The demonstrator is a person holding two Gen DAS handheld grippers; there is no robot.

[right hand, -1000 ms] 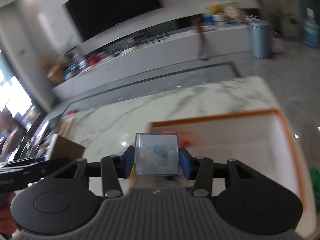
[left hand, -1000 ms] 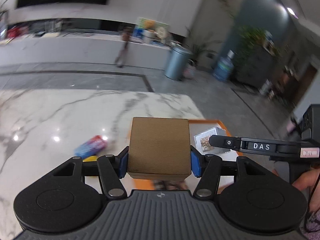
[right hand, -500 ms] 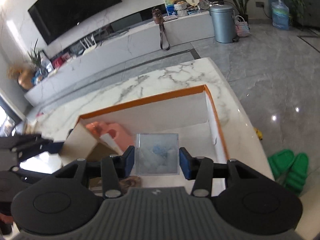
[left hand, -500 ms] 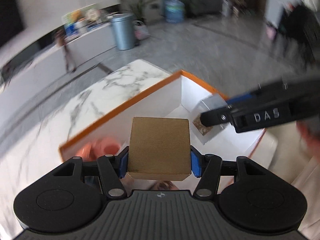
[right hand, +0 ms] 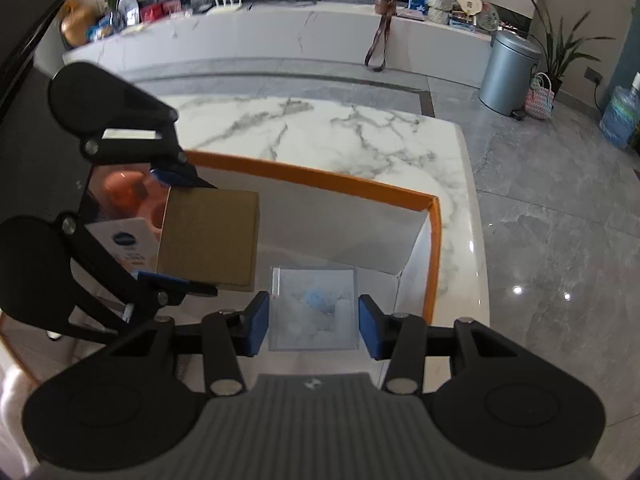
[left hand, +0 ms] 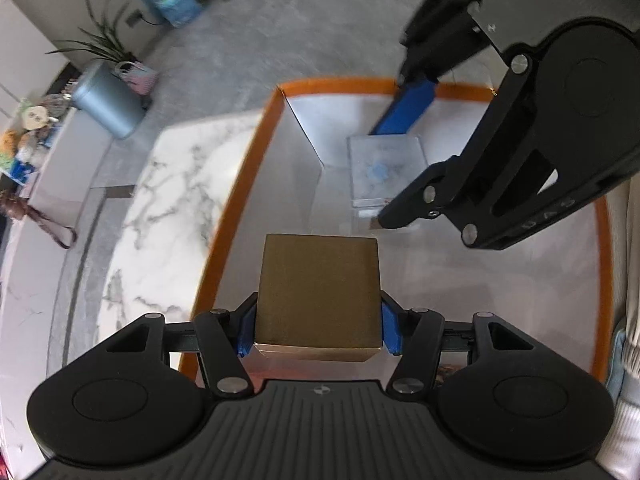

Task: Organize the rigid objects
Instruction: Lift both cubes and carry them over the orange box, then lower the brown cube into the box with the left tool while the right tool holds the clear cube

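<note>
Left gripper [left hand: 318, 330]: fingers set moderately wide, blue pads pressed flat on both side faces of a brown cardboard box [left hand: 318, 292]. Box held clear above the interior of an orange-rimmed white bin [left hand: 240, 184]. In the right wrist view the same box [right hand: 208, 236] sits between the left gripper's fingers [right hand: 176, 280], over the left part of the bin [right hand: 434, 248].

Right gripper [right hand: 312, 322]: fingers narrower, closed on a clear plastic cube [right hand: 314, 308] with pale filling and a blue speck inside. Pads meet its two side walls. Cube hangs low inside the bin near the far right corner; whether its base touches the floor of the bin cannot be told. From the left wrist view the cube [left hand: 384, 168] shows between one blue finger [left hand: 408, 108] and the dark one nearer the camera.

Bin already holds an orange-pink object [right hand: 128, 196] and a white printed carton [right hand: 128, 244], both partly hidden behind the left gripper.

Bin stands on a white marble desk [right hand: 320, 128], near its corner.
</note>
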